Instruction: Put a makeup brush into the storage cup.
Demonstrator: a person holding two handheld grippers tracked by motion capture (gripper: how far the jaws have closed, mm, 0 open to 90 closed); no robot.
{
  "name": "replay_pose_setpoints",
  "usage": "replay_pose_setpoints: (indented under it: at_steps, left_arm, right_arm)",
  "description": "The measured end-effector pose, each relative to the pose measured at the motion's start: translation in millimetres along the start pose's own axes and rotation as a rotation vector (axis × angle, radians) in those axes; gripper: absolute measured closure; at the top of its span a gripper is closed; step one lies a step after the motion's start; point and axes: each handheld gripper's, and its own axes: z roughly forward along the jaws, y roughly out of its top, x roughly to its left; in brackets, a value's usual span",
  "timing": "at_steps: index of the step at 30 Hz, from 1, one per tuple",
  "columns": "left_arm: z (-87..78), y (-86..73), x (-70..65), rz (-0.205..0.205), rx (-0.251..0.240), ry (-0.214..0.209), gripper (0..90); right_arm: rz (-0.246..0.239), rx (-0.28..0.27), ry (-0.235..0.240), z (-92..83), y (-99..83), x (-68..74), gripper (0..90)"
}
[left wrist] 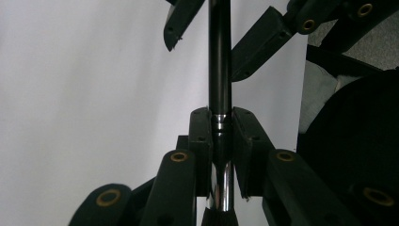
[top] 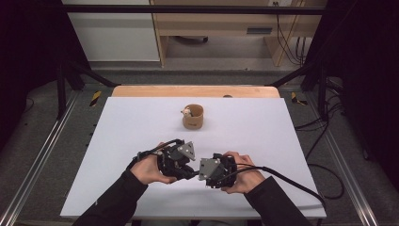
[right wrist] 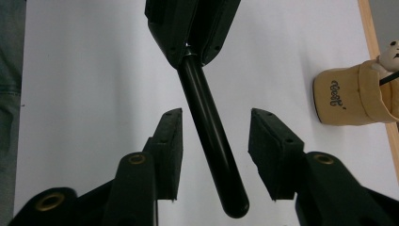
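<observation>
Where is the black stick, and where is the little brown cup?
black stick (right wrist: 207, 136), right gripper view, middle of its shaft.
brown cup (top: 193, 121), high view, its front wall.

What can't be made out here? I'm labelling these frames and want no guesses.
- Black rod: its lower end is cut off by the left gripper view's bottom edge.
- Rod in the high view: hidden between the left gripper and right gripper.
- Small figure in the tan cup: too small to identify.

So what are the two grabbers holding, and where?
The left gripper clamps a black pen at its silver ring. The right gripper holds nothing; its open jaws flank the pen's other end.
</observation>
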Motion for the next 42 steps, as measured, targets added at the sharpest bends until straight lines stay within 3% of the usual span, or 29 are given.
replay_pose_setpoints:
  at_steps: [3,7,9,17,29,39,42]
  left_arm:
    - [-1.4,0.8,1.5,0.034,0.028,0.003,78.6]
    - [-0.8,1.8,0.5,0.043,0.038,-0.002,78.6]
    - [0.7,1.7,-0.9,0.031,0.02,-0.003,78.6]
    - [-0.8,1.9,-0.1,0.035,0.031,-0.003,78.6]
    - [-1.6,0.3,-0.6,0.027,-0.004,0.014,77.7]
    - [-8.0,-3.2,3.7,0.027,-0.037,0.041,73.2]
    - [-10.4,-5.2,4.1,0.02,-0.064,0.052,66.5]
  right_arm:
    - [0.004,0.004,0.008,1.1,0.2,1.7,58.9]
    - [-0.016,0.02,0.012,2.8,0.1,3.0,63.8]
    - [-0.029,0.018,0.012,3.3,0.0,2.7,66.5]
    - [-0.046,0.015,0.017,2.9,0.1,3.6,71.9]
    - [-0.075,0.004,0.021,2.5,-1.7,3.5,75.1]
    - [-0.046,-0.014,0.041,4.3,-1.8,3.2,79.2]
    - [-0.038,-0.009,0.036,3.9,-2.7,0.4,79.2]
